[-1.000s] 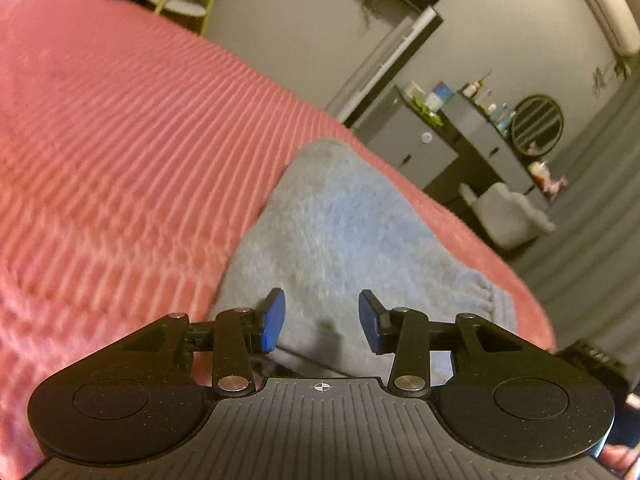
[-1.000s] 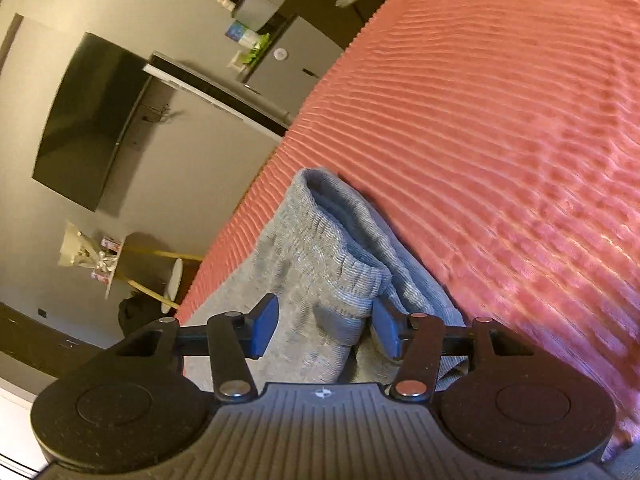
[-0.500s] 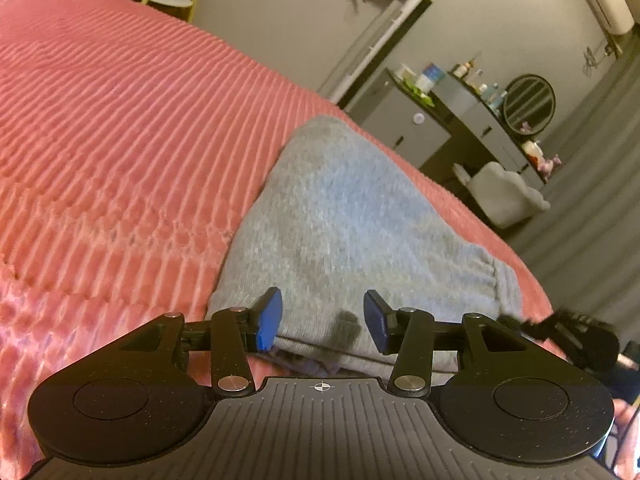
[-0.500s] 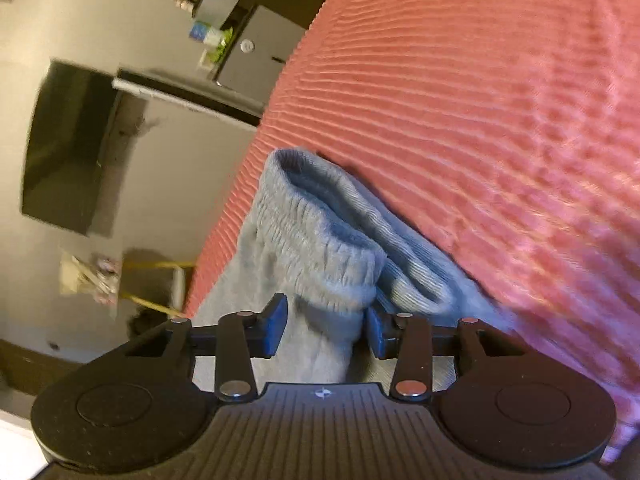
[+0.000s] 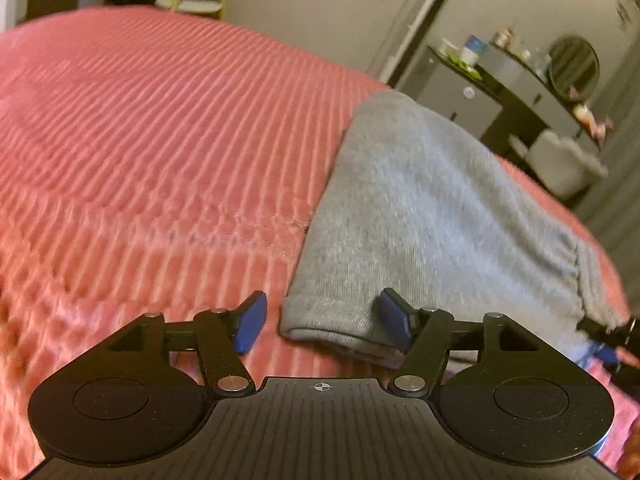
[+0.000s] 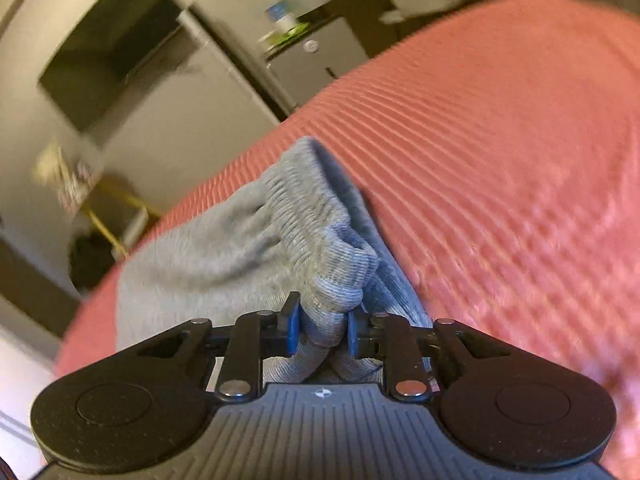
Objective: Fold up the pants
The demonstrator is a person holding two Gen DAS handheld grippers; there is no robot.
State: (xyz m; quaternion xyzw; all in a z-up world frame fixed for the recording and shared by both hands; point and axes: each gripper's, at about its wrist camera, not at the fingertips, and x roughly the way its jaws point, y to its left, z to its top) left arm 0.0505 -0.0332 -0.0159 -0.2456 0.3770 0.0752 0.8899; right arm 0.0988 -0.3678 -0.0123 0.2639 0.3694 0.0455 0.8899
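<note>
Grey sweatpants [image 5: 424, 208] lie folded on a pink ribbed bedspread [image 5: 152, 140]. My left gripper [image 5: 322, 322] is open, its blue pads astride the near hemmed corner of the pants [image 5: 320, 316] without pinching it. My right gripper [image 6: 318, 330] is shut on the ribbed waistband end of the pants [image 6: 320, 248], with grey fabric bunched between the pads. The right gripper also shows at the far right edge of the left wrist view [image 5: 612, 336].
The bedspread [image 6: 500, 140] fills most of both views. Beyond the bed stand a grey dresser with bottles [image 5: 476, 80], a round mirror [image 5: 574, 66], a white chair [image 5: 564, 160], a wall TV [image 6: 116, 48] and a small side table [image 5: 188, 2].
My right gripper has shut on the waistband, which was loose between open pads before. My left gripper has shifted left, so the pants' corner now sits between its pads.
</note>
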